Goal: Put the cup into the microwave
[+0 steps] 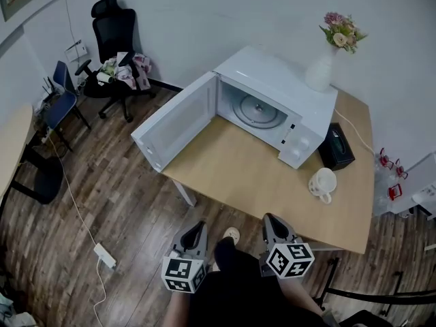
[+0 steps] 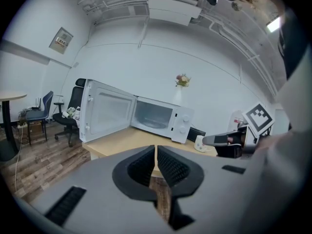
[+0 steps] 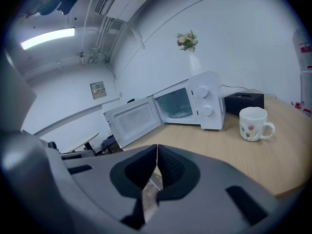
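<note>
White microwave (image 1: pixel 272 107) set on table (image 1: pixel 238 172), door (image 1: pixel 178 121) swung open leftward. Left gripper (image 1: pixel 197 227) and right gripper (image 1: pixel 271 221) both closed, empty, held off table's near edge. Cup (image 1: pixel 323 183) stood right of microwave, untouched. Approach stage judged; right jaws must be opened for cup.

the microwave (image 1: pixel 276 90) stood at the far side of the table (image 1: pixel 238 176). its door (image 1: pixel 178 120) was swung wide to the left and jutted past the table's left edge, walling off that side. the cavity (image 1: pixel 253 107) faced the near edge, and a broad bare stretch of table lay open between the two. to the right of that lane the cup (image 1: pixel 323 182) stood just in front of a black box (image 1: pixel 337 146), beside the control panel (image 1: pixel 296 138). a vase (image 1: pixel 320 70) sat on top of the microwave. an office chair (image 1: pixel 112 43) stood well off to the left.
</note>
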{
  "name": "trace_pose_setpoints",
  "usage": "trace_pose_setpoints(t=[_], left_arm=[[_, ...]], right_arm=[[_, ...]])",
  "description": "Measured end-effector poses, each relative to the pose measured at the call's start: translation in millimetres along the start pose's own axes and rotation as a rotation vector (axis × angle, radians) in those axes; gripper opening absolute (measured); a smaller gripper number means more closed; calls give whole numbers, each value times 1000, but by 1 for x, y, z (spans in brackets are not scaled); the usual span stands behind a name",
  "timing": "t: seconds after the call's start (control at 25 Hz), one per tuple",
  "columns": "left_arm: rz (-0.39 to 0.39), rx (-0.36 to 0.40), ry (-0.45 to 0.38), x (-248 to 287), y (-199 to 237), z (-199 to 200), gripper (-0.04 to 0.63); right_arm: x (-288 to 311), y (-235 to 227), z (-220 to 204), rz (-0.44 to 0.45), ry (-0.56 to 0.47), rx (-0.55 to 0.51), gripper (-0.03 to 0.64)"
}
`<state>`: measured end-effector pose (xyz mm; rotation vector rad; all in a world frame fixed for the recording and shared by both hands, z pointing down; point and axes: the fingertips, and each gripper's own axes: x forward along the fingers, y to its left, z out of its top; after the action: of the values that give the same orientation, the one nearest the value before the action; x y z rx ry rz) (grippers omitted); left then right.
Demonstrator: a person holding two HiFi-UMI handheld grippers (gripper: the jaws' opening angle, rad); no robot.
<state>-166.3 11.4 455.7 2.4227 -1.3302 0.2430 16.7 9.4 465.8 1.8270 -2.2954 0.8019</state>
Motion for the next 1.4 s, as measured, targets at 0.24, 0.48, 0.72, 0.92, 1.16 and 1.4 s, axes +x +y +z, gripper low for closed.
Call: trace_pose_setpoints(t=[0.24,0.48,0.72,0.92,1.16,1.4], left_arm=[[-27,29,10,36,4,17,15],[-38,31,26,68,17,27,15],[-48,35,28,103,33,45,17],[-47,38,26,128,45,62,15],[-45,52,43,153,54,72,15],[-65,51,51,179,55,70,15]], right_arm=[[24,-15,13,-18,4,15,-6],[56,-27,33,-24,-5,20,-6],[87,-41,44,-40,8,45,-6],[111,-48,59,-33,-8,63,-6],[136,-62,69,-43,1,81,-6],[151,-74,74,-45,-3,96,-6]])
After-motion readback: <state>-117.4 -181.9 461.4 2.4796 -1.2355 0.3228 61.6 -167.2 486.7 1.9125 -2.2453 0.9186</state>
